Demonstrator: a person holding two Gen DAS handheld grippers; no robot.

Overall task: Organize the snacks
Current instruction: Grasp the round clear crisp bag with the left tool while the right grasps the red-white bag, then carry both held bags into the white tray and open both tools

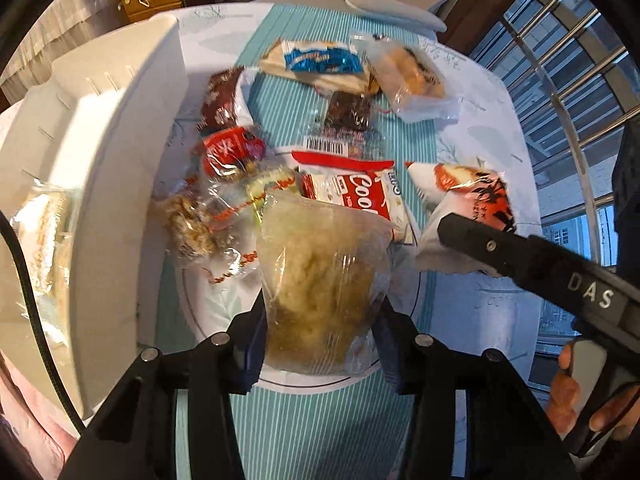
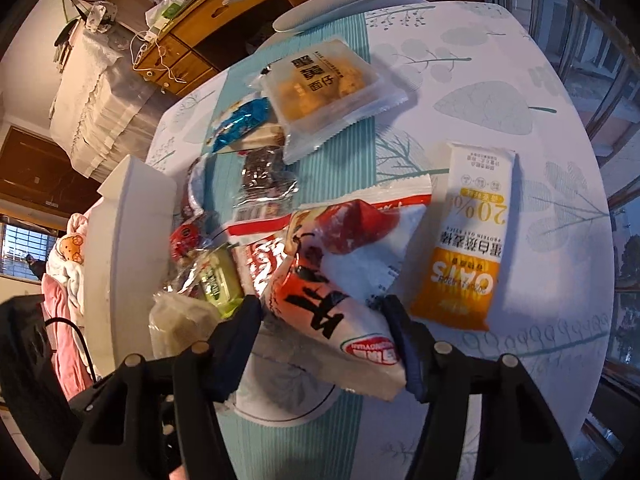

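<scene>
Left wrist view. The left gripper (image 1: 322, 328) was clamped on a clear pouch of pale snack (image 1: 324, 280), its pads pressed into both sides. Beyond the pouch lay the snack pile — a red-and-white packet (image 1: 360, 192) touching it, a blue-wrapped bar (image 1: 320, 60) farther off. A white bin (image 1: 100, 168) stood just left of the pouch, with bagged snacks showing inside.

Right wrist view. The right gripper (image 2: 328, 340) was clamped on a white-and-orange snack bag (image 2: 340, 300), which looked lifted off the bench (image 2: 500, 80). An orange oats packet (image 2: 464, 248) lay flat just right of this bag.

Step in hand, as judged: both picks made, carrying comes next. The coming move calls for swinging each packet over the bin rim before release — soft wrappers may slip.
</scene>
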